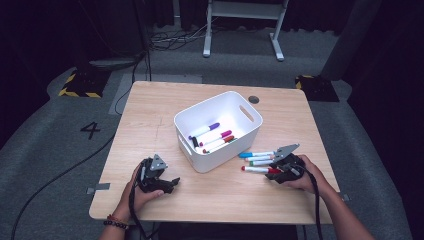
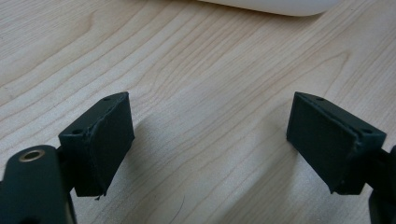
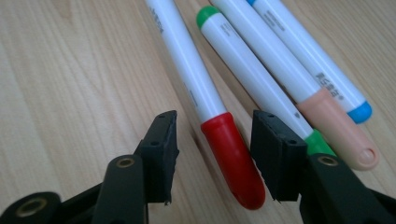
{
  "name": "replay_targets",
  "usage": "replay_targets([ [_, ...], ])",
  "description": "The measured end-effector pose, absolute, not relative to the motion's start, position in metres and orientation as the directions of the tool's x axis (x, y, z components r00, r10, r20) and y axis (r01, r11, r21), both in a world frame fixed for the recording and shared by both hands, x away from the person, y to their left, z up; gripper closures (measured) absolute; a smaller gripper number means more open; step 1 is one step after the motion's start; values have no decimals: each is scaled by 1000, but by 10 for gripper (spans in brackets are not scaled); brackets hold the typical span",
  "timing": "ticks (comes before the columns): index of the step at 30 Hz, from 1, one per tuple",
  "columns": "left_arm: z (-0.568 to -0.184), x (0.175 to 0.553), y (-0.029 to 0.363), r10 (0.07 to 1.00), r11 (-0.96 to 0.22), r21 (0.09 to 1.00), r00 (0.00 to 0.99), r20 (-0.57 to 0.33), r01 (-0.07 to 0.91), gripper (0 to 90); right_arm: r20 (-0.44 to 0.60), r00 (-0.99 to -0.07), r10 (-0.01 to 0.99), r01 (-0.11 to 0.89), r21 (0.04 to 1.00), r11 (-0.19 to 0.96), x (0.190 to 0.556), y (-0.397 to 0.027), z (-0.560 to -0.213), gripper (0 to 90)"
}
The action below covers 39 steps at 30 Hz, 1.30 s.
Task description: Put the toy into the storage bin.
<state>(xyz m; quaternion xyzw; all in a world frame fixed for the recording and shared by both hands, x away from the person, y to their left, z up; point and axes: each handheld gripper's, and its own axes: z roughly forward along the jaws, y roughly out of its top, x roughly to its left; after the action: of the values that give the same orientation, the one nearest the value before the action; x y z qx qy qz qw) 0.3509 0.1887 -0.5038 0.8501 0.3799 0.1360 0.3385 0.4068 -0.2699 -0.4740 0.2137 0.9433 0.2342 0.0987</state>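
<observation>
My right gripper sits low on the table's right side, beside a row of markers. In the right gripper view its jaws straddle the red cap of a white marker. A gap shows on the left side of the cap, so the gripper is open. Just beyond lie a green-capped marker, a peach-capped one and a blue-capped one. The white bin in the middle holds several markers. My left gripper rests open near the front left, with bare wood between its pads.
The wooden table stands on grey floor, with its front edge close to both hands. A corner of the bin shows ahead of the left gripper. Cables trail off the table's left side. A white frame stands at the back.
</observation>
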Motion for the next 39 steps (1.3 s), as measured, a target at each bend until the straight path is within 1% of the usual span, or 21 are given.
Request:
replay_targets([
  [2, -504, 351, 189, 738, -482, 679, 674, -25, 553, 149, -69, -898, 436, 353, 479, 804, 407, -268, -473, 552],
  [3, -504, 351, 189, 738, -482, 679, 675, -26, 554, 149, -61, -902, 426, 350, 472, 809, 408, -268, -473, 578],
  [6, -504, 351, 189, 740, -482, 679, 673, -23, 553, 149, -38, -904, 425, 364, 449, 816, 407, -265, -472, 605],
  [7, -504, 351, 189, 738, -482, 679, 674, -26, 553, 149, -28, -911, 411, 354, 458, 816, 406, -264, -473, 611],
  [8, -504, 351, 189, 738, -482, 679, 675, -26, 553, 149, -23, -909, 416, 363, 446, 818, 403, -263, -472, 614],
  [9, -504, 351, 189, 738, -482, 679, 674, -25, 553, 149, -17, -916, 400, 351, 446, 823, 401, -262, -472, 629],
  [12, -504, 351, 189, 741, -482, 680, 671, -20, 553, 149, 0, -915, 404, 362, 444, 819, 392, -259, -471, 669],
  [15, -504, 351, 189, 741, -482, 680, 671, -20, 552, 150, -14, -904, 426, 374, 454, 809, 381, -258, -472, 731],
  [17, -504, 351, 189, 740, -483, 679, 672, -20, 552, 149, -15, -899, 438, 381, 465, 799, 373, -257, -472, 743],
  [20, -504, 351, 189, 741, -482, 680, 671, -20, 552, 150, -20, -888, 459, 393, 483, 783, 365, -259, -473, 746],
  [22, -504, 351, 189, 741, -482, 680, 671, -20, 552, 150, -4, -881, 473, 408, 498, 765, 363, -260, -474, 746],
  [29, -504, 351, 189, 741, -482, 680, 671, -21, 553, 149, -40, -886, 462, 381, 504, 775, 361, -262, -475, 750],
  [31, -504, 351, 189, 741, -482, 680, 671, -21, 553, 150, -27, -883, 468, 388, 519, 762, 359, -263, -474, 750],
  [35, -504, 351, 189, 741, -482, 680, 671, -22, 553, 149, -37, -886, 462, 374, 532, 759, 358, -266, -472, 750],
  [39, -504, 351, 189, 738, -482, 679, 674, -25, 553, 149, -35, -875, 483, 381, 566, 731, 354, -273, -463, 750],
])
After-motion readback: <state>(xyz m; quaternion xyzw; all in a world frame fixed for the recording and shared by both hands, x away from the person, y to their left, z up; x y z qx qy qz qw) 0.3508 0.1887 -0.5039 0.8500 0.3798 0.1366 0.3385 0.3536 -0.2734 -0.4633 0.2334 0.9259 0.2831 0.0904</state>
